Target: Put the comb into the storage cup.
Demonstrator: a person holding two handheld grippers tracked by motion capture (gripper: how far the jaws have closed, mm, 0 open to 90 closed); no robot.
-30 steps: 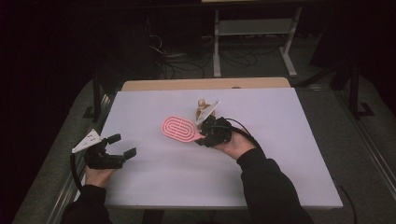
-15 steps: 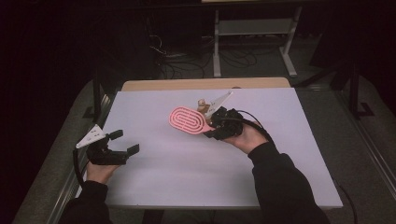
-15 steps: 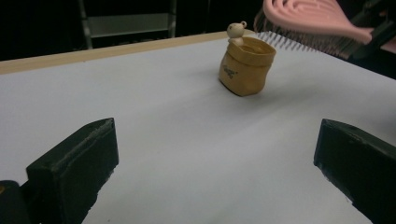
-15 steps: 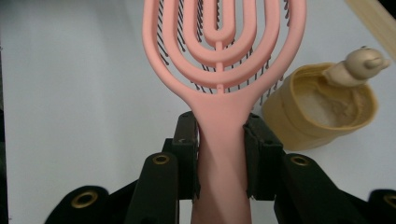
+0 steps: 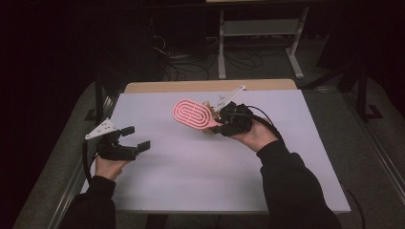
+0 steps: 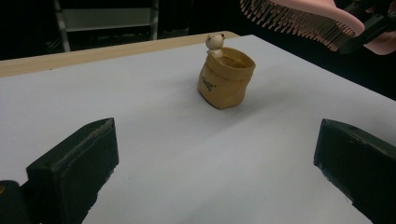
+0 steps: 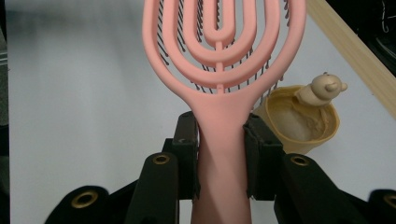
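My right gripper (image 7: 219,154) clamps its jaws on the pink hairbrush (image 7: 224,60) handle, held above the desk (image 5: 191,171). My left gripper (image 5: 125,144) hovers with jaws wide apart, holding nothing.

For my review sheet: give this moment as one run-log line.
right gripper: shut on pink hairbrush, held above table | left gripper: open, holding nothing | bear cup: upright

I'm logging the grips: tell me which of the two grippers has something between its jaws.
The right gripper: its jaws clamp the handle of the pink hairbrush. The left gripper stands open with nothing between them.
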